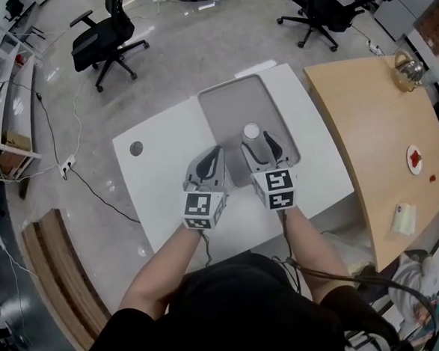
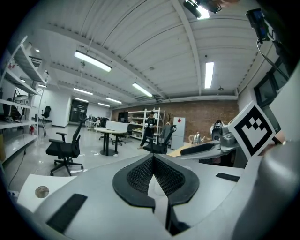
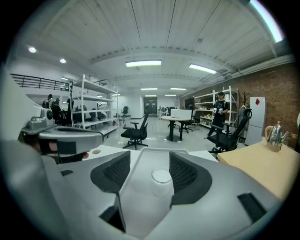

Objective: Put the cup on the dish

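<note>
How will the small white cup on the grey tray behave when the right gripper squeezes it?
The small white cup looks thin-walled, so it is probably light and may dent under a hard squeeze. It stands upright on the flat grey tray, so a one-sided nudge from the open right gripper could tip or slide it. Its smooth wall may slip.

No letters, numbers or brand names can be read in any view. Only black-and-white square patterns are borne by the marker cube (image 1: 202, 210) of the left gripper (image 1: 216, 152) and by the marker cube (image 1: 274, 189) of the right gripper (image 1: 258, 142), and no writing is found in them. A red mark is seen on a white disc (image 1: 414, 159) on the wooden table (image 1: 366, 123), too small to be read.
</note>
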The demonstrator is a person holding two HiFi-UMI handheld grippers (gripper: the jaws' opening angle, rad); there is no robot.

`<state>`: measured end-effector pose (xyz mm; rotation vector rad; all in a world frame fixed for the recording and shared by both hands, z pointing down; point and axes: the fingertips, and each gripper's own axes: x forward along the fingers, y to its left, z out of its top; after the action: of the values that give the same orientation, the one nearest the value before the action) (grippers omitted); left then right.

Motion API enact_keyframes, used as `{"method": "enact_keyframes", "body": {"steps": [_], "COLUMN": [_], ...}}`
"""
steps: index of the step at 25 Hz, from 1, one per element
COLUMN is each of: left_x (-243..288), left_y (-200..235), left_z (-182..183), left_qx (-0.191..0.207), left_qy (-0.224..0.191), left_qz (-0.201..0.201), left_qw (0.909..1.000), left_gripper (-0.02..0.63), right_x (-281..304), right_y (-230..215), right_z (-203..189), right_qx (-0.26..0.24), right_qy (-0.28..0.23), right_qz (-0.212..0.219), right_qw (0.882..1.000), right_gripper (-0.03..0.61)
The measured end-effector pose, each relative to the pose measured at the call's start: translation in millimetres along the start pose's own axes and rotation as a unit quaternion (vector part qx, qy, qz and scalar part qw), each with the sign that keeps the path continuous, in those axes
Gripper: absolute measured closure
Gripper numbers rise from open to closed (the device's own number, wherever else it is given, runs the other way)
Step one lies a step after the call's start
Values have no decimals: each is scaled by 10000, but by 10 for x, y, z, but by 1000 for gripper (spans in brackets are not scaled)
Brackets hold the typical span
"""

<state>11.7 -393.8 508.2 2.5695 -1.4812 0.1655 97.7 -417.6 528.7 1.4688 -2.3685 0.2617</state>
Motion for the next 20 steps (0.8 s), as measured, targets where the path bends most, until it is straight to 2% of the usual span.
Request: {"method": "enact_keyframes", "body": {"steps": [6,8,9,13,20], "left_x": [-609,-830,-944,-1331,-1850], "left_y": [-104,-140,-166,-319,-579], "left_z": [199,298,355,560,713], "left_qx": [-191,-238,-212,-138,-58], "left_qy": [-261,-346,-400,-548,-732], "left_qz": [-5,-2,-8,-100,-334], "left_qw": [9995,9991,9990,9984,9967], "left_gripper": [606,607,606,606,606], "right_x": [-710,-945,-1054,-1427,-1942], "right_y": [445,577,642,854,1170], "right_z": [403,496,530,588,642], "right_qx": [240,270,290,387,251], "right_qy": [-833,-1045,-1123,-1258,-1479], "right_qz": [-165,-355,-436,-654,-763], "right_qw": [9961,9935,9923,9891,9857], "right_gripper": [348,447,465,537,565]}}
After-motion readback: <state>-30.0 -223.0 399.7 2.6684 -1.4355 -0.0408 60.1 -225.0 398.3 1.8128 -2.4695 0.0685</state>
